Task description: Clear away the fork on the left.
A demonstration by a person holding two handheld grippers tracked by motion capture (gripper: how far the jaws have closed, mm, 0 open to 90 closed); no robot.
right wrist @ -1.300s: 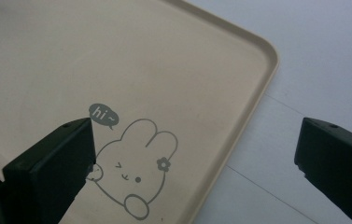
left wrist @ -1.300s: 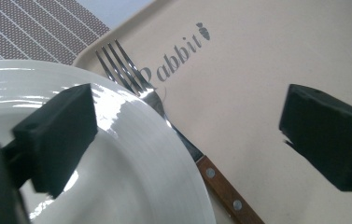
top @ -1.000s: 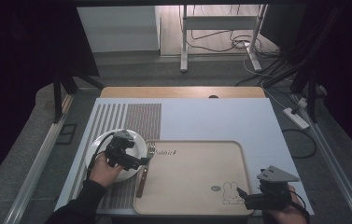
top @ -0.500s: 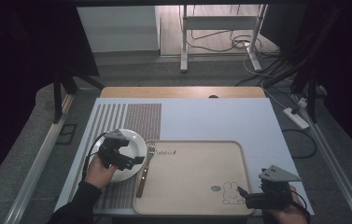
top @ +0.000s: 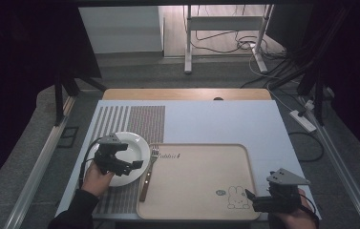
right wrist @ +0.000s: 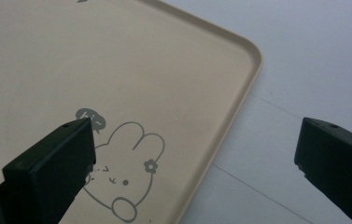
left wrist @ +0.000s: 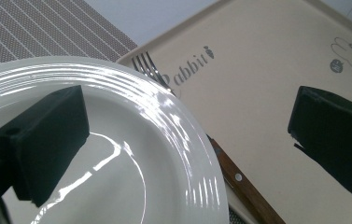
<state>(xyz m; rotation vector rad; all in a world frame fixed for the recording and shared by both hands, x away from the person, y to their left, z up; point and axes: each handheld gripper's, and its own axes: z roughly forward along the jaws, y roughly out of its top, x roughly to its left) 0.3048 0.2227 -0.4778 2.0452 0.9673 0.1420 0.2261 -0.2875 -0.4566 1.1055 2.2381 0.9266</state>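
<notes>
Left gripper (top: pixel 137 164) sits low over the white plate (top: pixel 132 145), fingers (left wrist: pixel 47 140) spread wide and gripping nothing. One finger hangs above the plate's bowl, the other out past the rim over the tray (top: pixel 201 210), so the near edge of the plate runs right between them. That looks like a line-up for a pinch on the rim, though no contact shows yet.

Just beyond those fingers a fork (top: pixel 150 164) lies with its tines on the tray's lip by the printed word and its wooden handle trailing back along the plate's side. It sits close enough that a grab at the rim could nudge it.

Over to the right gripper (top: pixel 250 196): its fingers (right wrist: pixel 54 163) are wide apart and empty too, straddling the tray's near corner. One finger sits above the rabbit drawing (top: pixel 237 196), the other off the tray above the pale bench (top: pixel 216 121). The rim passes between them, which suits steadying or lifting the tray from that corner, as a guess.

The striped mat (top: pixel 144 119) lies under the plate.
</notes>
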